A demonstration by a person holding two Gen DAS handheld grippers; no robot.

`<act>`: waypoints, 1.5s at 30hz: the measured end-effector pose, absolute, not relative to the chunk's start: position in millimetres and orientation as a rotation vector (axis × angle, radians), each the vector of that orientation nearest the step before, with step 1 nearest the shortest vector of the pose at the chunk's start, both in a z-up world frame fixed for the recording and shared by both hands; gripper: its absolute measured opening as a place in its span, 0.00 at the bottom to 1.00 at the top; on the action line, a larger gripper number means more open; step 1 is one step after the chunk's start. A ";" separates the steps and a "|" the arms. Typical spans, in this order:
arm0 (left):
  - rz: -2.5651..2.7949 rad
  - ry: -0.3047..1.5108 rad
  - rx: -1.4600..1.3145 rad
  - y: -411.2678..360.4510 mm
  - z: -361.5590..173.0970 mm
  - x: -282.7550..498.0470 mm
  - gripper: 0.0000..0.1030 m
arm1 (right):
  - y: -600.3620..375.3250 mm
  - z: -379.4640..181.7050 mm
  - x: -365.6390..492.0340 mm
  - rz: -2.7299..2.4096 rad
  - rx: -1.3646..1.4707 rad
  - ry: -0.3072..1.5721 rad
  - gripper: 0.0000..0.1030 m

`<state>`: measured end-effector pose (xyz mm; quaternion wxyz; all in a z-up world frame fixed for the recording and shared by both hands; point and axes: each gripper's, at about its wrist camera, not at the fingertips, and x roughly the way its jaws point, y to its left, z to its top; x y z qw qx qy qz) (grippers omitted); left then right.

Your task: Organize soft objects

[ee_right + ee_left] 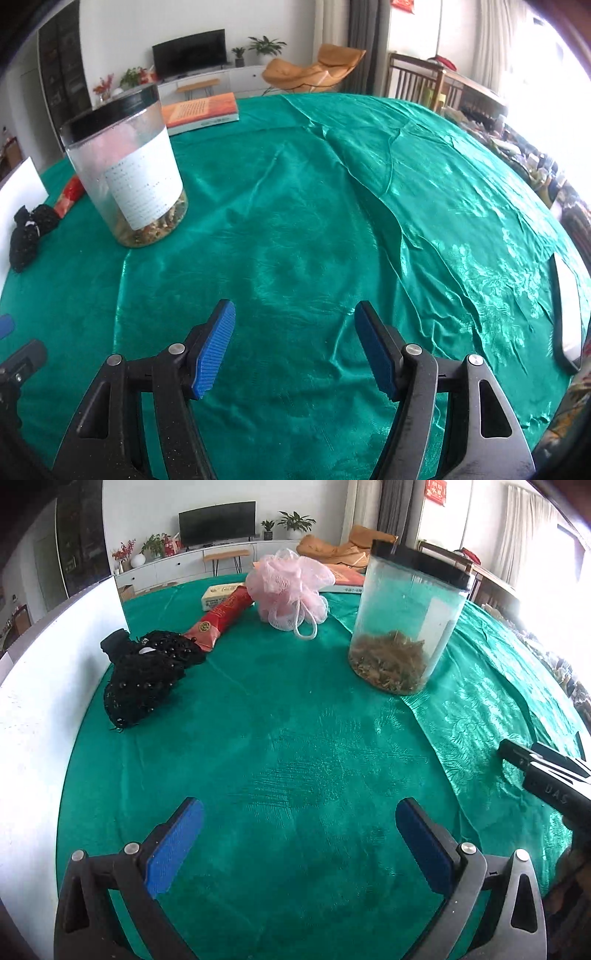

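A green cloth (295,738) covers the surface. On it lie a pink bath pouf (288,587), black beaded net (144,675), red packet (221,616), book (201,110) and a clear jar (402,627).

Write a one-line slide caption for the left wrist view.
Open left gripper above green tablecloth; black mesh item, pink bath pouf, jar beyond.

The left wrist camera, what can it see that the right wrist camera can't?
Only the left wrist view shows the pink bath pouf and the pale box behind the red packet. It also looks between the open left claw, which holds nothing.

Only the right wrist view shows the orange chair, the white curved object at the cloth's right edge, and the jar's white label. Its own right claw is open and empty too.

Both show the clear jar, the black beaded pouch, the red packet, the book and the green cloth.
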<state>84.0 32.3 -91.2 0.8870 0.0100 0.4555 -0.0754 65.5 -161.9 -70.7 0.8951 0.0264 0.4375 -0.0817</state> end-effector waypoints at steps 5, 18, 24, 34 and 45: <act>-0.138 0.946 0.057 31.3 -95.5 84.5 1.00 | -166.2 -72.1 69.8 -0.164 0.066 0.907 0.73; -0.136 0.947 0.056 32.6 -94.2 85.3 1.00 | -165.5 -76.4 68.9 -0.159 0.080 0.911 0.80; -0.136 0.947 0.056 31.9 -94.8 85.4 1.00 | -165.1 -76.3 68.9 -0.160 0.080 0.911 0.80; -0.136 0.947 0.056 31.8 -94.6 85.3 1.00 | -165.0 -76.1 68.9 -0.160 0.080 0.911 0.80; -0.136 0.947 0.056 31.9 -95.1 85.4 1.00 | -164.6 -76.0 68.8 -0.160 0.080 0.911 0.80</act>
